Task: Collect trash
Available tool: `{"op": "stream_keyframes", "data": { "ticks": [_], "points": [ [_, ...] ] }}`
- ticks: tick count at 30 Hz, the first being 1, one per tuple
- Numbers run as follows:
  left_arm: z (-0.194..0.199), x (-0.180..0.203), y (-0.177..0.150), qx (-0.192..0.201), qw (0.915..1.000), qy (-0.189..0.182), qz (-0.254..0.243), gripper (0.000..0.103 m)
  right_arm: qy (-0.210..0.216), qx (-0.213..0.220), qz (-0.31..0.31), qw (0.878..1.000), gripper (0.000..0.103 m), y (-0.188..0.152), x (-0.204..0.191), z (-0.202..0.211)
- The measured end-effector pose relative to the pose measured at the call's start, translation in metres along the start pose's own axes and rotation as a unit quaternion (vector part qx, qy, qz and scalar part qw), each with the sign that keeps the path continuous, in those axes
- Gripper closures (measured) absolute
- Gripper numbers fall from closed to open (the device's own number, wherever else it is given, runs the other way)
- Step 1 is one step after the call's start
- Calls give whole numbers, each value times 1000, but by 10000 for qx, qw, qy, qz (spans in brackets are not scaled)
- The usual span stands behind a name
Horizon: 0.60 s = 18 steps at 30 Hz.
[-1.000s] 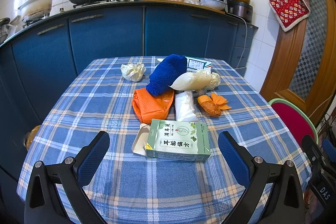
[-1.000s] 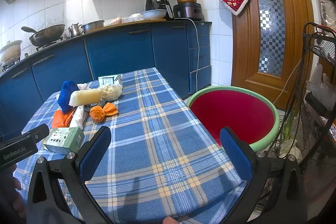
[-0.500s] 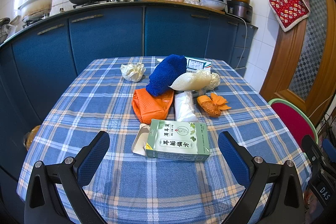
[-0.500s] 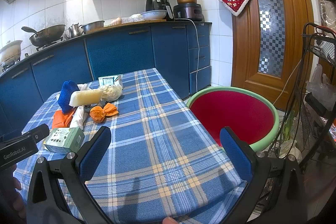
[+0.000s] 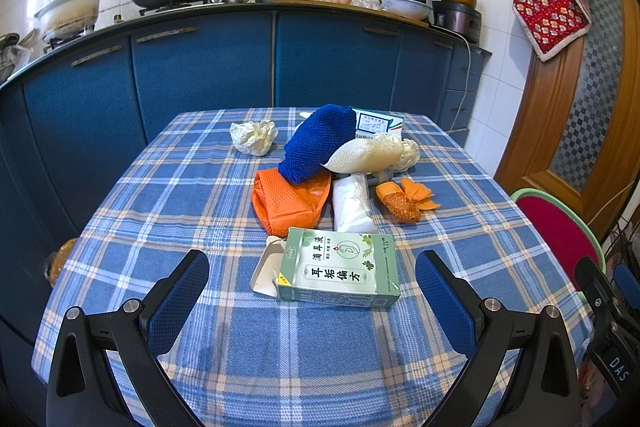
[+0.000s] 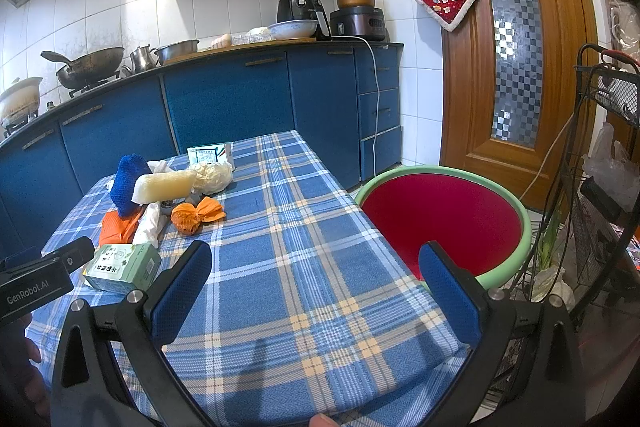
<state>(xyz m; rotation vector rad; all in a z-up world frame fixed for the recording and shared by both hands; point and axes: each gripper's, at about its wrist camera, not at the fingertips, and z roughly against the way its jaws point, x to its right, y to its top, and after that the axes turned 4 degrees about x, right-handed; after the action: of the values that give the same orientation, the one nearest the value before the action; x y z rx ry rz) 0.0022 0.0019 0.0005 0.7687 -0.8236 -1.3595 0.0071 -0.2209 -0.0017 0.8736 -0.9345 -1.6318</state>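
Note:
Trash lies on the blue plaid table (image 5: 192, 195): a green medicine box (image 5: 340, 267) nearest me, an orange net bag (image 5: 288, 199), a white wrapper (image 5: 352, 203), a small orange net ball (image 5: 400, 203), a blue net (image 5: 316, 147), a cream net (image 5: 368, 155), a crumpled white paper (image 5: 254, 137) and a white-green box (image 5: 376, 123). My left gripper (image 5: 312, 291) is open, just short of the green box. My right gripper (image 6: 316, 283) is open and empty over the table's right part. The green box also shows in the right wrist view (image 6: 124, 267).
A red basin with a green rim (image 6: 448, 223) stands beside the table's right edge. A wire rack (image 6: 608, 155) is at the far right. Blue kitchen cabinets (image 5: 200, 67) with pots stand behind the table. A wooden door (image 6: 516, 67) is at the right.

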Motion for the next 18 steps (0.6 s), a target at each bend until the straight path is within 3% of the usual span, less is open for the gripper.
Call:
{"op": "stream_keyframes", "data": {
  "ticks": [18],
  "points": [
    [0,0,-2,-4,10000,0,0,1,-3,14,0,10000,1,1,2,1]
  ]
}}
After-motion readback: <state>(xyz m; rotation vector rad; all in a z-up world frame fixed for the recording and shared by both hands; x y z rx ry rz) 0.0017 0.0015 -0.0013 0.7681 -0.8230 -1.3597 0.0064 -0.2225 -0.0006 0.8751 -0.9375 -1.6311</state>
